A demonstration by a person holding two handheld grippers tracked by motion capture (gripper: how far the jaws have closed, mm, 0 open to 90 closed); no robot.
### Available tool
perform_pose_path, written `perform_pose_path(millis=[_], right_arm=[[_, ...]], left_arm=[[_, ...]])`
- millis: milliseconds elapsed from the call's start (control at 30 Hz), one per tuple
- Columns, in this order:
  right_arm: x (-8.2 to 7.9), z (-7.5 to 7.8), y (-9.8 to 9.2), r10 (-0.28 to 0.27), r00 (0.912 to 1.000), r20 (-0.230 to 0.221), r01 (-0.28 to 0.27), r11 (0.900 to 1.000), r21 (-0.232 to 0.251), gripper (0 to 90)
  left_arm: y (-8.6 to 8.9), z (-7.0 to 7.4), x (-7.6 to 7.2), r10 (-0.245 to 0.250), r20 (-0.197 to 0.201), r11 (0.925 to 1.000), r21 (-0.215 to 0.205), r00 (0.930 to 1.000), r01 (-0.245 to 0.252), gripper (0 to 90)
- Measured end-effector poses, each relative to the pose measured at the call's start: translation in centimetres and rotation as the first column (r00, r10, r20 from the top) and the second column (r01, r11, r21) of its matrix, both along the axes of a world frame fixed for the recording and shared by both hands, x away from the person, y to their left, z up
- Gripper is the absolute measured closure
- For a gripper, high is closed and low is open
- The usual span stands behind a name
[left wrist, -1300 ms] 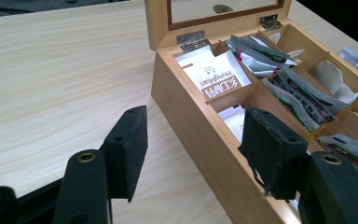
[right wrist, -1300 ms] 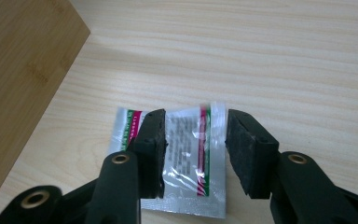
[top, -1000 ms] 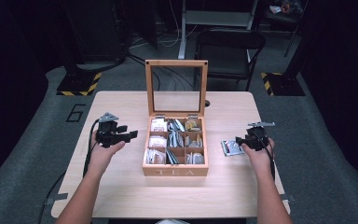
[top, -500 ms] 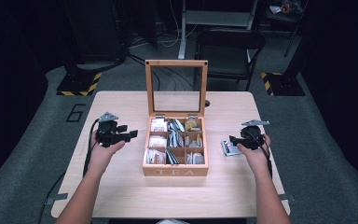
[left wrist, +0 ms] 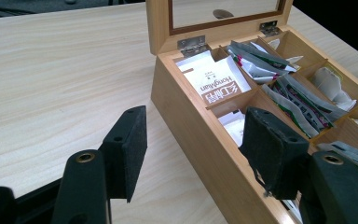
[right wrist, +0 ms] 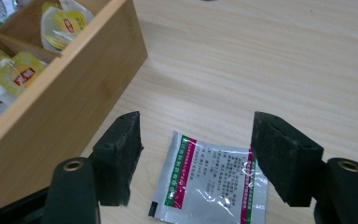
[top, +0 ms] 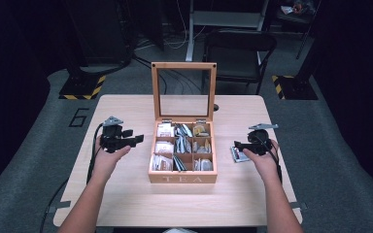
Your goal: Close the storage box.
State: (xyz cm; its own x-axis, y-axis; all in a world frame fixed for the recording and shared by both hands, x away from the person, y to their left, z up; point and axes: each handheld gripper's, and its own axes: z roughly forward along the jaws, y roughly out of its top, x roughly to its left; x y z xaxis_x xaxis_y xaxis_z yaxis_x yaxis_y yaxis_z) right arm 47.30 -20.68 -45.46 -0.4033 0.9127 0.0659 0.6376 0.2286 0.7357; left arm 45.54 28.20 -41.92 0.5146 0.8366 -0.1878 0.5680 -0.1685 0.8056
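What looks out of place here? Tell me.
One silver tea packet lies flat on the table, outside the open tea box where the other sachets sit. It is below the right gripper, whose jaws have just been opening and do not touch it.
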Motion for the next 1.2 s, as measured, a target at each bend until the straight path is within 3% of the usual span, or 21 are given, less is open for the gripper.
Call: perform_pose_path(millis=[167, 400, 633, 767, 1033, 1200], right_arm=[[-0.2, 0.7, 0.3, 0.012, 0.9995, 0.030, -0.012, 1.000, 0.001, 28.4], [-0.5, 1.1, 0.9, 0.029, 0.9992, 0.028, -0.029, 1.000, -0.009, 26.9], [-0.5, 1.6, 1.8, 0.082, 0.9966, 0.014, -0.082, 0.997, -0.010, 43.8], [-0.3, 2.0, 2.5, 0.104, 0.9946, 0.010, -0.104, 0.994, 0.016, 45.1], [0.7, 4.5, 4.2, 0.152, 0.9882, 0.021, -0.152, 0.988, 0.016, 47.4], [1.5, 6.2, 5.0, 0.166, 0.9852, 0.041, -0.167, 0.986, 0.014, 46.9]], left_arm=[[0.1, 0.1, 0.0, 0.010, 0.000, 0.9999, -0.005, 0.9999, -0.010, 39.9], [0.1, 0.1, 0.1, 0.014, -0.006, 0.9999, 0.004, 0.9999, -0.014, 39.9], [0.2, 0.2, 0.0, 0.016, -0.008, 0.9997, -0.021, 0.9998, -0.016, 39.5], [0.1, 0.2, -0.1, 0.014, -0.008, 0.9996, -0.026, 0.9999, -0.014, 39.6], [0.1, 0.3, -0.1, 0.004, -0.002, 0.9999, -0.010, 1.0000, -0.004, 40.0], [0.1, 0.2, -0.1, 0.014, -0.009, 0.9997, -0.021, 0.9999, -0.014, 40.0]])
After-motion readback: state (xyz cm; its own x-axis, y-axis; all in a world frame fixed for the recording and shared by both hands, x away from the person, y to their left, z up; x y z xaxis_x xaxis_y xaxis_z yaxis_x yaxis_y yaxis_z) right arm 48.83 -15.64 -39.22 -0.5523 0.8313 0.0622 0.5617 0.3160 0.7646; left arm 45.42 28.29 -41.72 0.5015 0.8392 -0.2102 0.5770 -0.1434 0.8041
